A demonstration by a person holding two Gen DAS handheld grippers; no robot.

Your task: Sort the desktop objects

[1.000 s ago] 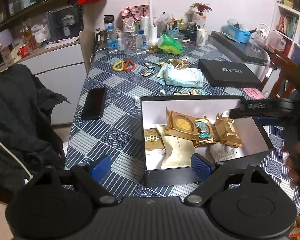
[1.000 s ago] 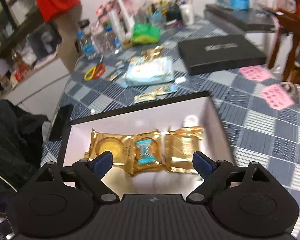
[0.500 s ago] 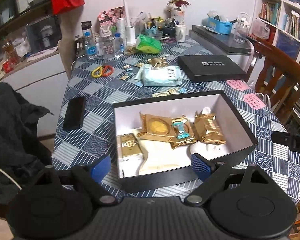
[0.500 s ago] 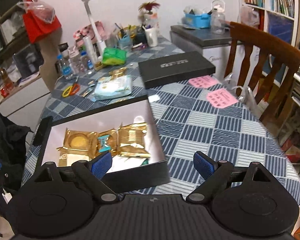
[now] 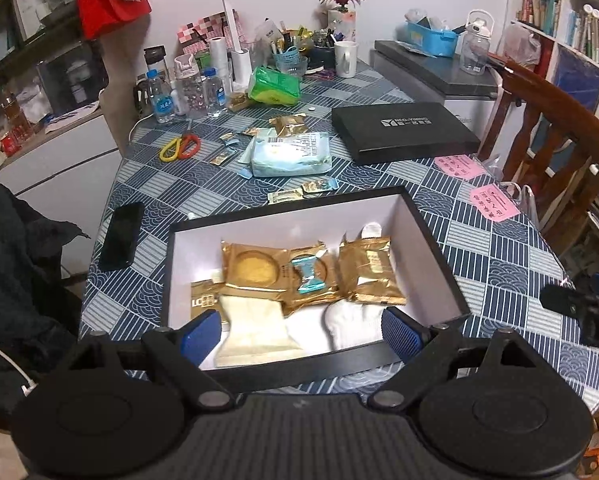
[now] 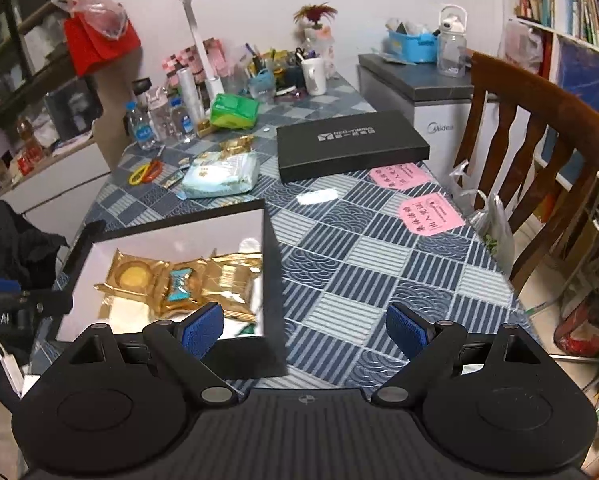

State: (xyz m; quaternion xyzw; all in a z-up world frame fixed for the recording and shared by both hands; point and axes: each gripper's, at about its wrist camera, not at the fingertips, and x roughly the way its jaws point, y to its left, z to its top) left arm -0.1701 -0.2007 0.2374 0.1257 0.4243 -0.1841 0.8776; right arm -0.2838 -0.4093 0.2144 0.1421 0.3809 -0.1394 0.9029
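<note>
Jaws wide apart, empty: left gripper, right gripper; black box long axis left-right

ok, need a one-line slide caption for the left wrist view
Open left gripper poised over the near edge of an open black box holding gold snack packets, loose sachets left on the checked tablecloth.

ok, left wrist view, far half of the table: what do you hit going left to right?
Yellow-and-red-handled scissors → pale blue soft tissue pack → flat black box lid with silver logo → pink paper notes.
</note>
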